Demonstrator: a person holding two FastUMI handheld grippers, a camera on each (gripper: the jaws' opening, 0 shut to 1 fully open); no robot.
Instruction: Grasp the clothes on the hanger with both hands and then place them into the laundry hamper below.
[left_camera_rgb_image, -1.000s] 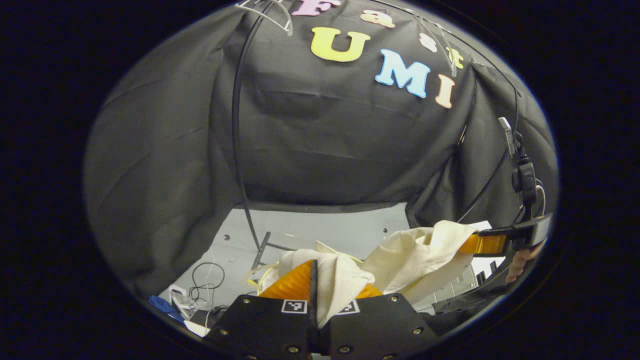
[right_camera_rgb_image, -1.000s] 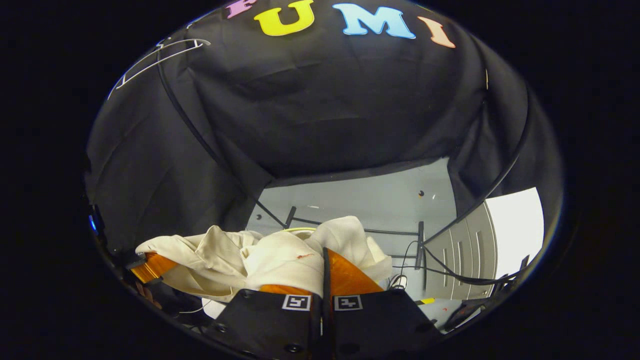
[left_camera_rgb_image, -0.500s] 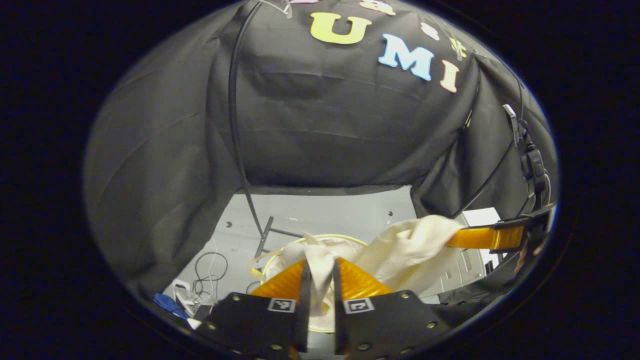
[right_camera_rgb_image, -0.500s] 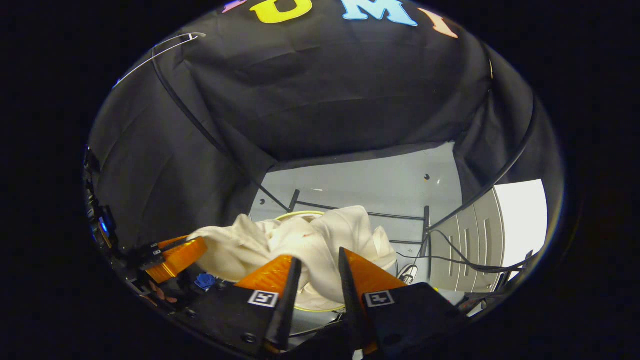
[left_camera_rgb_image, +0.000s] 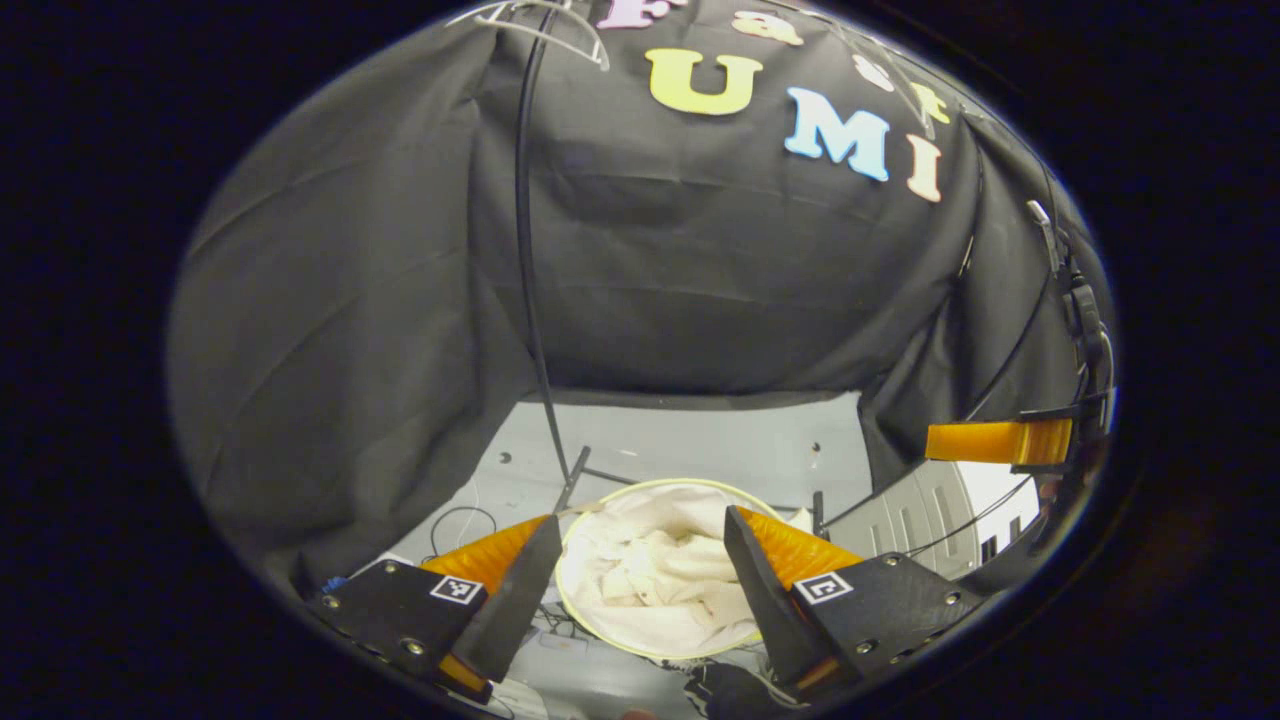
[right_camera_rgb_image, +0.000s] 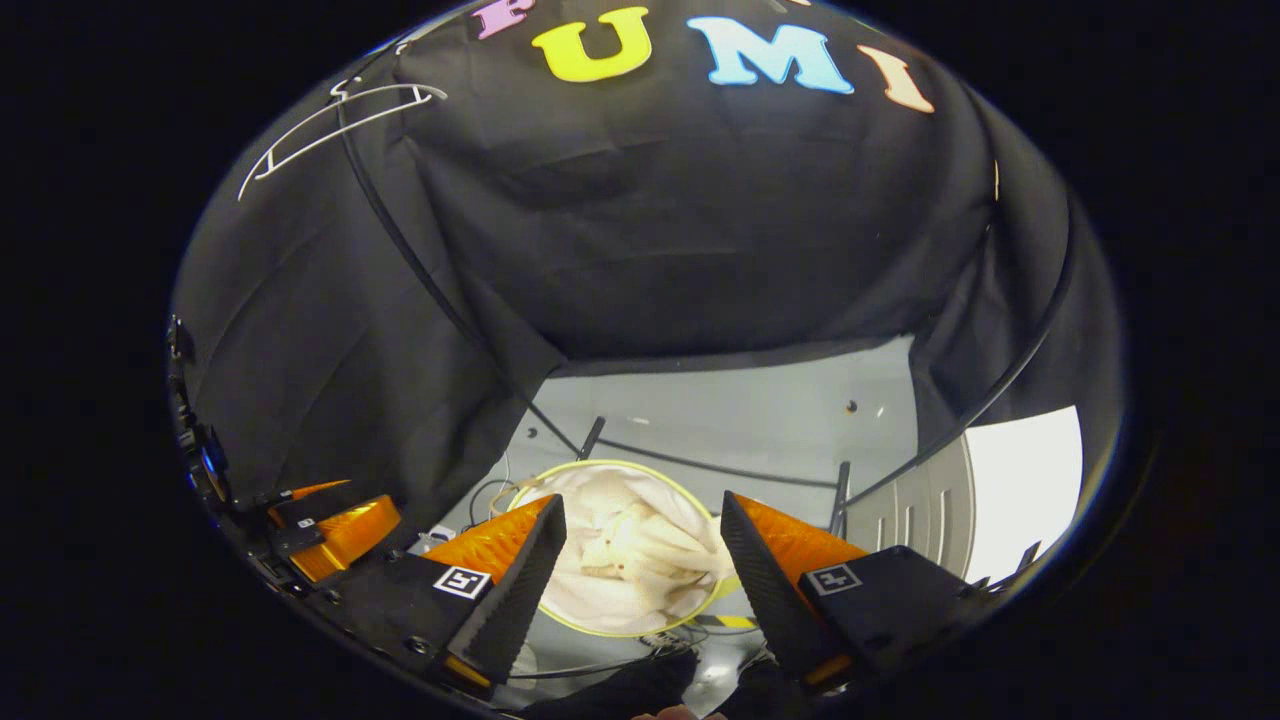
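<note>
Both claws, left (left_camera_rgb_image: 640, 560) & right (right_camera_rgb_image: 640, 545), are spread apart, empty; soft, light clothes (left_camera_rgb_image: 665, 575) are bunched in hamper (left_camera_rgb_image: 600, 640), lower centre.

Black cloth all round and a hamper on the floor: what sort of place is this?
Probably a small recording booth, not a home: black cloth walls, an empty hanger overhead, and a hamper of pale clothes below both open grippers.

Booth wall (left_camera_rgb_image: 690, 290) draped in creased black cloth, pale grey floor (right_camera_rgb_image: 740, 420) seen below it, black cables (left_camera_rgb_image: 455, 520) strewn at lower left
</note>
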